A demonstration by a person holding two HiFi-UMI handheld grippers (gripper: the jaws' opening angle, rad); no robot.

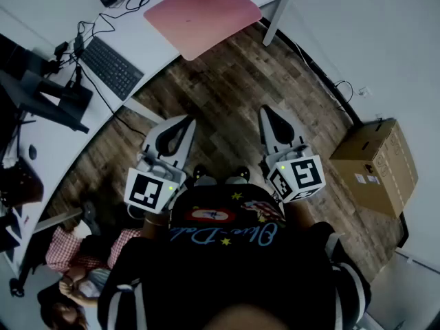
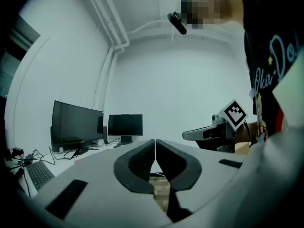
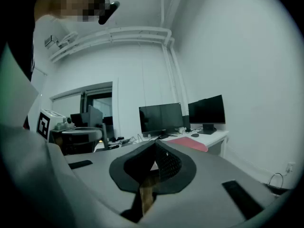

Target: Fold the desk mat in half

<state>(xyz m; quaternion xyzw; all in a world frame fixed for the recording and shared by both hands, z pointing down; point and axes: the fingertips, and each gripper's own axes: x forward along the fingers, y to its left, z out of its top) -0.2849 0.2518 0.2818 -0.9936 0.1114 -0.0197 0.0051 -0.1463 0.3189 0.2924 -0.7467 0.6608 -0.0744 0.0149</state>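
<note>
The pink desk mat [image 1: 203, 14] lies flat on the white desk [image 1: 130, 36] at the top of the head view, one corner hanging over the desk's edge. It shows as a pink strip [image 3: 192, 143] in the right gripper view. My left gripper [image 1: 180, 125] and right gripper [image 1: 269, 115] are held level in front of my body, above the wooden floor, well short of the desk. Both are shut with nothing between the jaws. In the left gripper view the jaws [image 2: 155, 141] meet tip to tip; the right gripper view shows the same [image 3: 155, 144].
A black keyboard [image 1: 111, 66] and cables lie on the desk left of the mat. Two monitors [image 2: 95, 125] stand on the desk. A cardboard box [image 1: 377, 165] sits on the floor at right. A person in a checked shirt [image 1: 75, 249] is at lower left.
</note>
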